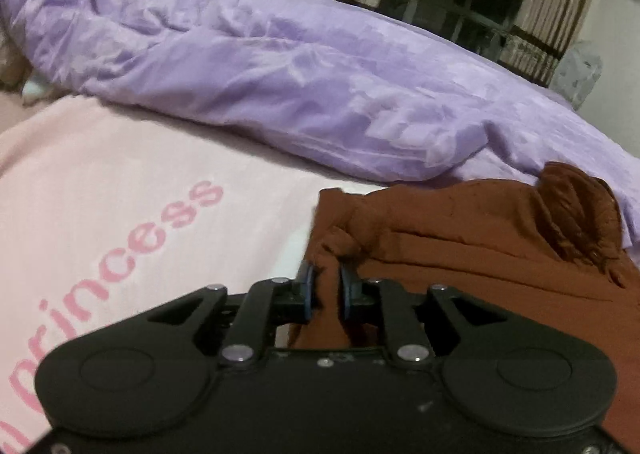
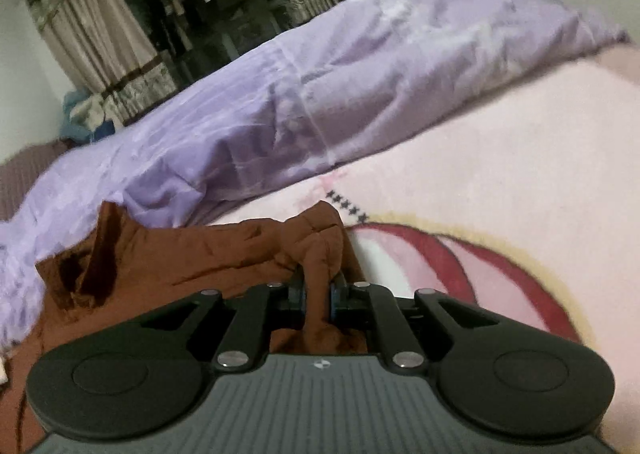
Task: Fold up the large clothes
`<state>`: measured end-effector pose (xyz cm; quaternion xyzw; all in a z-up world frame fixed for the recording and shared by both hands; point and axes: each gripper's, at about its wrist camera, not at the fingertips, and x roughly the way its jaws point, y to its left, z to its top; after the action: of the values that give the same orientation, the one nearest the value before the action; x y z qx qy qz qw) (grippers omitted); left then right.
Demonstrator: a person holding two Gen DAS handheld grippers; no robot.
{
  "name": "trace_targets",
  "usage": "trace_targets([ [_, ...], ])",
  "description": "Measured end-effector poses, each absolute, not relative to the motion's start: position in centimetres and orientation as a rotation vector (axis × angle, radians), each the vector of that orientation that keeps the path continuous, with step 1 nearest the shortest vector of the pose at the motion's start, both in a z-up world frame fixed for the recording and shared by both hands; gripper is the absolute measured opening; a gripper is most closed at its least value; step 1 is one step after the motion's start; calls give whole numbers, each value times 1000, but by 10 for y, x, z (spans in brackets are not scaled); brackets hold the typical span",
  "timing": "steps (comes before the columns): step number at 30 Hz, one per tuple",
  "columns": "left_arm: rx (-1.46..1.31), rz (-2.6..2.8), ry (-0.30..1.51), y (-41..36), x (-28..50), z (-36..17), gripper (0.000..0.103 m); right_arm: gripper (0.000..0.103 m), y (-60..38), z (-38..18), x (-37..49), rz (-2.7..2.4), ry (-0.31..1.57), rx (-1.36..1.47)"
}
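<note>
A rust-brown garment [image 1: 460, 238] lies crumpled on the bed, spreading right from the middle of the left wrist view. My left gripper [image 1: 327, 278] is shut on a bunched left edge of it, and brown cloth fills the gap between the blue pads. In the right wrist view the same brown garment [image 2: 180, 254] spreads to the left. My right gripper [image 2: 318, 286] is shut on a gathered ridge at its right edge. The garment's lower part is hidden under both gripper bodies.
A rumpled purple duvet [image 1: 280, 74] lies along the far side of the bed, touching the garment's far edge. A pink blanket [image 1: 100, 194] with "princess" lettering covers the bed under the garment. Striped curtains [image 1: 540, 14] and a dark window stand behind the bed.
</note>
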<state>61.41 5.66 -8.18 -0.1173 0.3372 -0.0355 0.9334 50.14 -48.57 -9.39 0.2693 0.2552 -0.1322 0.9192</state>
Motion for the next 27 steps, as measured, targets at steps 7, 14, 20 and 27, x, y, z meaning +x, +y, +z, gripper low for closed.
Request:
trace_targets([
  [7, -210, 21, 617, 69, 593, -44, 56, 56, -474, -61, 475, -356, 474, 486],
  [14, -36, -44, 431, 22, 513, 22, 54, 56, -397, -9, 431, -208, 339, 347],
  [20, -34, -300, 510, -39, 473, 1, 54, 37, -304, -11, 427, -17, 358, 224],
  [27, 46, -360, 618, -96, 476, -54, 54, 29, -247, -52, 454, 37, 482, 166],
])
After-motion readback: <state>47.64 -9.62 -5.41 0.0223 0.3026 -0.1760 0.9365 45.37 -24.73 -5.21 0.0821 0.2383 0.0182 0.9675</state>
